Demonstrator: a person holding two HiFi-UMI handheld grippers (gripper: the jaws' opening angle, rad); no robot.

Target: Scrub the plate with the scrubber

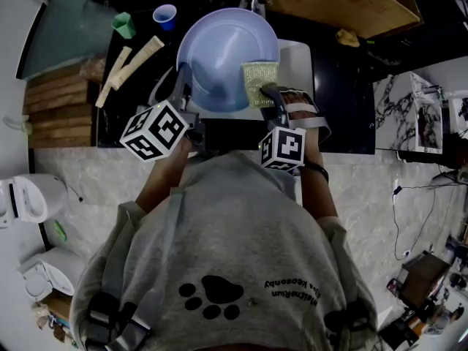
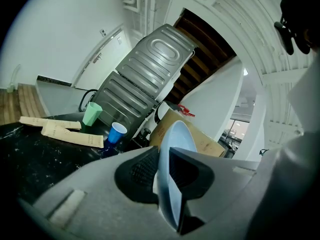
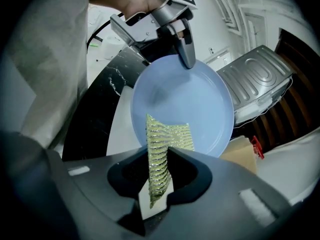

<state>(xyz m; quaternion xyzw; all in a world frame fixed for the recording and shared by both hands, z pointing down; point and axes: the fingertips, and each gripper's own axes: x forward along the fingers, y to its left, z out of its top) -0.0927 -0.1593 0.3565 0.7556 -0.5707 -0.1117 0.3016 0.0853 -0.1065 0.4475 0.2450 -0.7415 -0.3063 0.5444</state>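
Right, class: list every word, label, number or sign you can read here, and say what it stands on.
No text can be quoted.
Shirt: a line of print beside a paw sign, upside down, too small to read.
Paper sleeves: faint print, too blurred to read.
Cubes: black-and-white square codes, no letters.
Plate, scrubber, cups: plain.

Dim and cool-toned throughout, with a bluish cast in all three views. Heavy fisheye bending, black corners round both gripper views. Soft, nearly shadowless light on the plate (image 1: pixel 219 50), a faint sheen at its middle. Tiny glints on the scrubber (image 3: pixel 167 136). Brightest through the window (image 2: pixel 235 131) at far right. Blurred close up on the dark fingers (image 2: pixel 137 169), sharper farther off.
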